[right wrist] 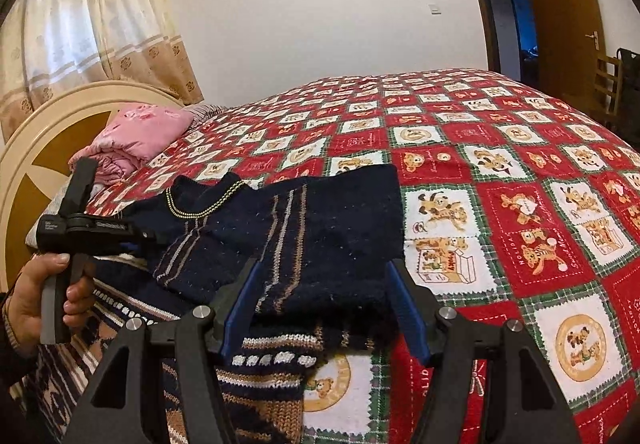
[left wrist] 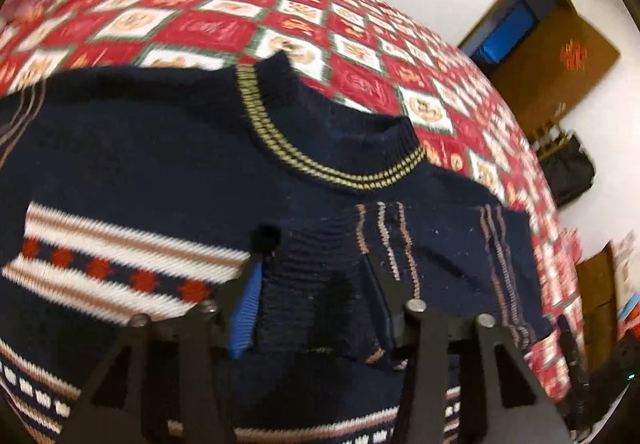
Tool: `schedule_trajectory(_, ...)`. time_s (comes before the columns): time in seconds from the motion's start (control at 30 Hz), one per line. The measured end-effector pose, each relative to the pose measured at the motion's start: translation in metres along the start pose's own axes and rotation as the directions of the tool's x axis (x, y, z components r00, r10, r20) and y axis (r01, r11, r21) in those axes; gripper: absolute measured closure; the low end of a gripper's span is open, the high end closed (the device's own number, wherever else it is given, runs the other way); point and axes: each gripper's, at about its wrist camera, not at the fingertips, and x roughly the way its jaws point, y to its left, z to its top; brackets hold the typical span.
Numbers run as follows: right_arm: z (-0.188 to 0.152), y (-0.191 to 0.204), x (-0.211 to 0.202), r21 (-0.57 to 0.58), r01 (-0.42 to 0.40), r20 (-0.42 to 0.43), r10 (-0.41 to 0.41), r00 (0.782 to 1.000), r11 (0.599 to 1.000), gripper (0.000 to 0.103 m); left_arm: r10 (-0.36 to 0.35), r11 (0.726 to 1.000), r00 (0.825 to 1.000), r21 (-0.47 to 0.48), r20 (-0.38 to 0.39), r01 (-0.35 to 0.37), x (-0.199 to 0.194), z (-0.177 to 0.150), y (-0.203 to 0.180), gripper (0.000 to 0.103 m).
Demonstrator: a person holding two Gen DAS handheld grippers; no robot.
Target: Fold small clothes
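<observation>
A navy knit sweater (left wrist: 140, 147) with a gold-striped collar and red, white and tan bands lies on the bed. Its sleeve (left wrist: 400, 244) is folded across the chest. My left gripper (left wrist: 316, 276) is open, with the sleeve cuff between its fingers. In the right wrist view the sweater (right wrist: 320, 228) lies ahead, and my right gripper (right wrist: 324, 284) is open around the folded sleeve edge. The left gripper (right wrist: 136, 240) shows at the left, held by a hand.
The bed has a red, white and green checked bear quilt (right wrist: 500, 171). A pink folded blanket (right wrist: 140, 131) lies by the cream headboard (right wrist: 36, 147). Curtains hang at the left. A brown door (right wrist: 560, 23) stands open at the right.
</observation>
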Motion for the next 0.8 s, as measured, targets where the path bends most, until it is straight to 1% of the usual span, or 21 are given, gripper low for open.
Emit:
schedule_trajectory(0.03,0.0,0.001,0.0,-0.003,0.001,0.0,-0.001,1.0,1.0,0.039,-0.009,1.0,1.0,0.019,-0.013,0.009,0.004,0.0,-0.004,0.091)
schedule_trajectory(0.07,-0.001,0.002,0.0,-0.008,0.003,0.0,-0.003,1.0,1.0,0.039,-0.001,0.999,1.0,0.041,-0.03,0.002,0.007,-0.001,-0.008,0.091)
schedule_trajectory(0.1,-0.001,0.002,-0.001,-0.009,0.002,0.002,-0.002,1.0,1.0,0.039,0.019,0.999,1.0,0.049,-0.017,-0.018,0.006,-0.002,-0.01,0.091)
schedule_trajectory(0.2,0.0,0.001,-0.001,-0.006,0.002,0.006,-0.002,1.0,1.0,0.039,0.031,0.996,0.999,0.088,0.02,-0.032,-0.004,-0.001,-0.016,0.092)
schedule_trajectory(0.27,-0.001,0.0,-0.001,-0.003,-0.001,0.006,0.001,1.0,1.0,0.039,0.011,0.997,0.999,0.073,0.031,-0.014,-0.015,0.004,-0.01,0.092)
schedule_trajectory(0.37,-0.001,0.002,0.0,-0.006,-0.005,0.006,0.005,1.0,1.0,0.038,0.009,0.997,0.998,0.07,0.058,-0.013,-0.034,0.013,0.002,0.092)
schedule_trajectory(0.5,-0.003,0.007,0.0,-0.024,-0.023,-0.001,0.023,1.0,0.999,0.037,0.049,0.996,0.995,0.068,0.092,-0.056,-0.05,0.023,0.018,0.092)
schedule_trajectory(0.53,-0.004,0.009,0.0,-0.031,-0.032,-0.005,0.032,0.999,0.999,0.035,0.06,0.996,0.994,0.062,0.095,-0.066,-0.052,0.025,0.022,0.092)
schedule_trajectory(0.63,-0.005,0.016,-0.001,-0.055,-0.06,-0.011,0.059,0.998,0.997,0.035,0.082,0.996,0.992,0.034,0.094,-0.085,-0.051,0.027,0.036,0.092)
schedule_trajectory(0.73,-0.008,0.024,0.001,-0.081,-0.08,-0.02,0.078,0.997,0.994,0.035,0.104,0.994,0.992,0.028,0.077,-0.106,-0.044,0.026,0.043,0.092)
schedule_trajectory(0.8,-0.01,0.029,0.008,-0.1,-0.083,-0.067,0.077,0.995,0.992,0.034,0.116,0.993,0.991,0.012,0.071,-0.118,-0.039,0.024,0.048,0.092)
